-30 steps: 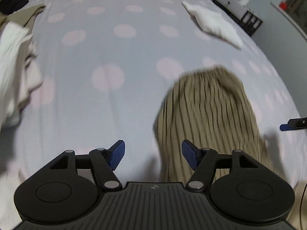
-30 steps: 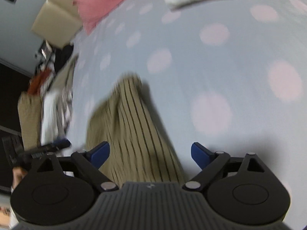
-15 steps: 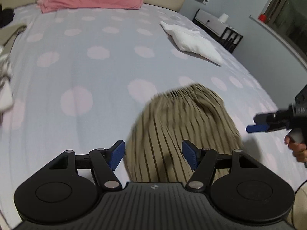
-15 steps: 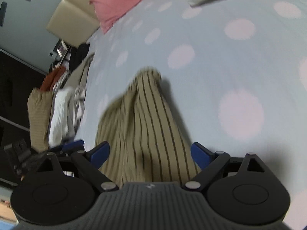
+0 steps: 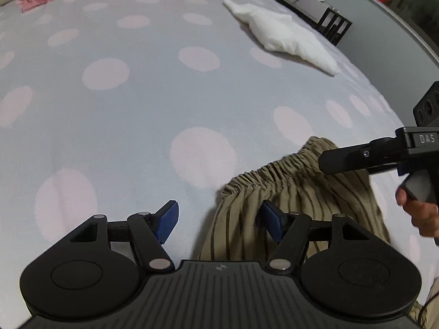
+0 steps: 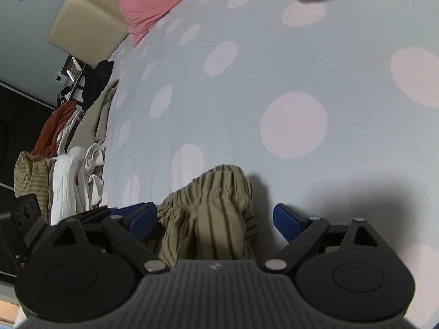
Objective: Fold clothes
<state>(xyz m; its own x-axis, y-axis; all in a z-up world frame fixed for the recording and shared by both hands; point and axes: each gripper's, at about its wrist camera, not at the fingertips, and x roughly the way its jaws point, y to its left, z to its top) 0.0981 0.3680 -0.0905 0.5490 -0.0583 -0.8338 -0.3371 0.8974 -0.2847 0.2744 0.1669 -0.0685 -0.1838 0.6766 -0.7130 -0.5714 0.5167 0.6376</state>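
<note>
The tan, dark-striped gathered-waist garment (image 5: 277, 192) lies bunched on the polka-dot bed (image 5: 137, 104); left claw (image 5: 218, 223) and right claw (image 6: 215, 220) hover wide open, empty, probably to take its waistband.

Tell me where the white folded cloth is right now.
The white cloth lies on the dotted bedsheet, far right in the left wrist view near the dark side table, well beyond the striped garment.
</note>
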